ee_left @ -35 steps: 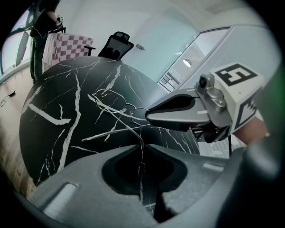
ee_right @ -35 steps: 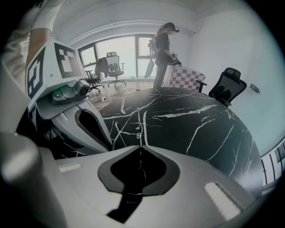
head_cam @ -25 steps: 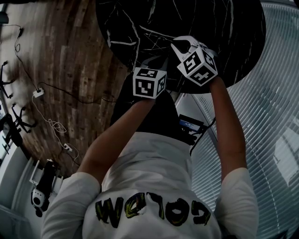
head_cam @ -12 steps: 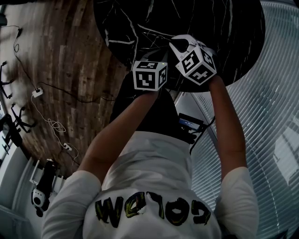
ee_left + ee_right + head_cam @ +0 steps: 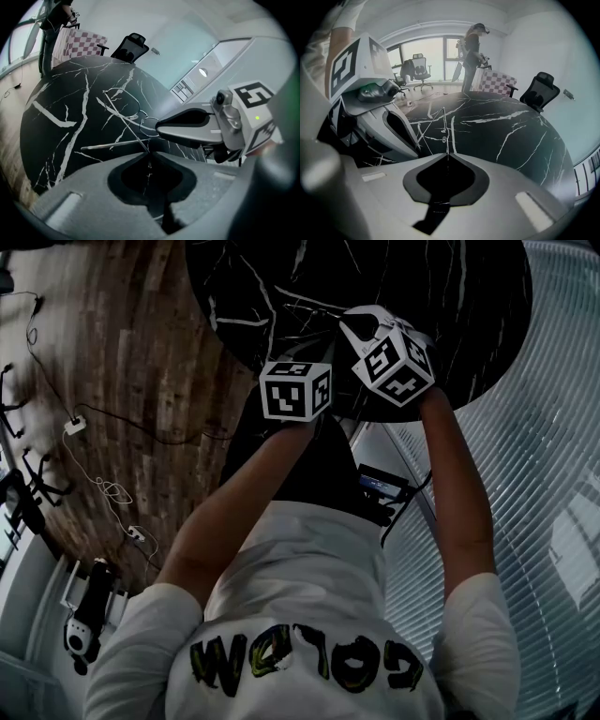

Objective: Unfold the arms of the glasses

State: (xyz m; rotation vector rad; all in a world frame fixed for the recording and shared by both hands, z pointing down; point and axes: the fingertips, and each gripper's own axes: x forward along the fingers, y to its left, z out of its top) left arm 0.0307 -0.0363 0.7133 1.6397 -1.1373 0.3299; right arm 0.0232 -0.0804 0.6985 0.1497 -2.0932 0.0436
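Thin wire-rimmed glasses (image 5: 140, 114) sit low over the black marble table (image 5: 61, 93). My left gripper (image 5: 149, 153) is shut on the end of one slim arm (image 5: 127, 124), which runs from the jaws up across the lenses; its jaws have just been closing on it. The other arm (image 5: 110, 146) sticks out to the left, free. My right gripper (image 5: 447, 153) is shut on the frame's wire by the nose pads (image 5: 443, 138). Its tip (image 5: 158, 127) shows beside a lens. In the head view both marker cubes (image 5: 296, 390) (image 5: 394, 362) hang close together and hide the glasses.
The round table's near edge (image 5: 234, 343) lies just past my hands. A black office chair (image 5: 131, 44) and a checkered seat (image 5: 79, 42) stand beyond the table. A person (image 5: 472, 56) stands at the far side. Cables (image 5: 103, 488) trail over the wooden floor.
The left gripper's cube has shifted slightly up in the head view and rolled a little. The right gripper has kept still.
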